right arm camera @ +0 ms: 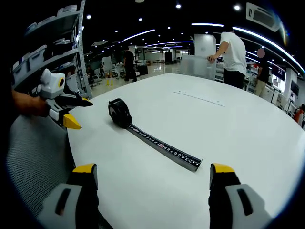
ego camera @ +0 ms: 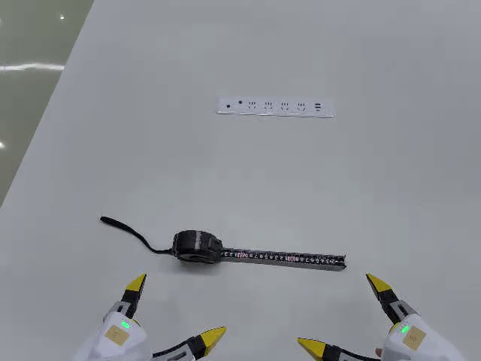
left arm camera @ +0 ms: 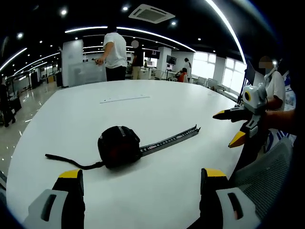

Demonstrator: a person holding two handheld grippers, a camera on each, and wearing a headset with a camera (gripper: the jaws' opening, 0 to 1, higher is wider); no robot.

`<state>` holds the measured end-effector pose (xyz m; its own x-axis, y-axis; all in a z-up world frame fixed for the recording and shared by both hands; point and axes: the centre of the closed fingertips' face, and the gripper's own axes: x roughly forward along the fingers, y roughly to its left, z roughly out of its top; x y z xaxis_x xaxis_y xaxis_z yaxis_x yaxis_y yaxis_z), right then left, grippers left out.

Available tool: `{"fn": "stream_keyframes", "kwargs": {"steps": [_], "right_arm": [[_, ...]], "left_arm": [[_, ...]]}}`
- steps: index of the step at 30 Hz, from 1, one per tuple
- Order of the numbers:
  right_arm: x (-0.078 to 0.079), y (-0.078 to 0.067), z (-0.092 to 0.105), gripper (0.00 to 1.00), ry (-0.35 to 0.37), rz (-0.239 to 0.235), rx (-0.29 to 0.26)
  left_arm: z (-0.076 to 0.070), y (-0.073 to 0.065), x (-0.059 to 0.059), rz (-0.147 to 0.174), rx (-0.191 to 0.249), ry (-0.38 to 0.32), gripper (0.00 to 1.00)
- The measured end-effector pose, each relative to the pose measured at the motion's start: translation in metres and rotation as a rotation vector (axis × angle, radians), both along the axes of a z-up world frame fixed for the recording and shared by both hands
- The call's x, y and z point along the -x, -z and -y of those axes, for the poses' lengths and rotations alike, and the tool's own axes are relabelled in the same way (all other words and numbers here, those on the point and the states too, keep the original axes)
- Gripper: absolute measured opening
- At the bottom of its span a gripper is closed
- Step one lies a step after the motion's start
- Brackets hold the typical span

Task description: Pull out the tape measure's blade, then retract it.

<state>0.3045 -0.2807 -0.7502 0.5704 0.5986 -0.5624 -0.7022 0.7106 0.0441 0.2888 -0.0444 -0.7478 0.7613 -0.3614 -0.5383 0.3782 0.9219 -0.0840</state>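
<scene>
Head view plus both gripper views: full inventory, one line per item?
table: one, white, under everything
tape measure: one, black case, on the table near its front edge
blade: one, dark, pulled out flat from the case, rightward in head view
strap: one, black, trailing off the case's other end
power strip: one, white, farther across the table
people: several, background beyond the table
left gripper: one, white with yellow tips, open, empty
right gripper: one, same colours, open, empty
</scene>
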Motion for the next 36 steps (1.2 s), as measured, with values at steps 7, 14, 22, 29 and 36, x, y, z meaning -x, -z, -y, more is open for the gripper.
{"fn": "stream_keyframes", "kwargs": {"steps": [7,14,22,29,36], "right_arm": [[0.001,0.002,0.003,0.99,0.004,-0.004,0.007],[-0.001,0.002,0.007,0.99,0.012,-0.004,0.008],[0.002,0.003,0.009,0.96,0.004,-0.001,0.008],[0.0,0.006,0.012,0.94,-0.007,-0.004,0.011],[-0.002,0.011,0.021,0.89,-0.061,0.001,0.032]], "left_arm": [[0.0,-0.003,0.0,0.01,-0.006,-0.013,1.0],[0.001,-0.002,0.001,-0.004,-0.009,-0.034,1.0],[0.0,0.001,0.004,-0.013,-0.02,-0.088,1.0],[0.002,-0.001,0.001,-0.003,-0.038,-0.125,1.0],[0.004,-0.007,-0.006,0.034,-0.018,-0.212,1.0]]}}
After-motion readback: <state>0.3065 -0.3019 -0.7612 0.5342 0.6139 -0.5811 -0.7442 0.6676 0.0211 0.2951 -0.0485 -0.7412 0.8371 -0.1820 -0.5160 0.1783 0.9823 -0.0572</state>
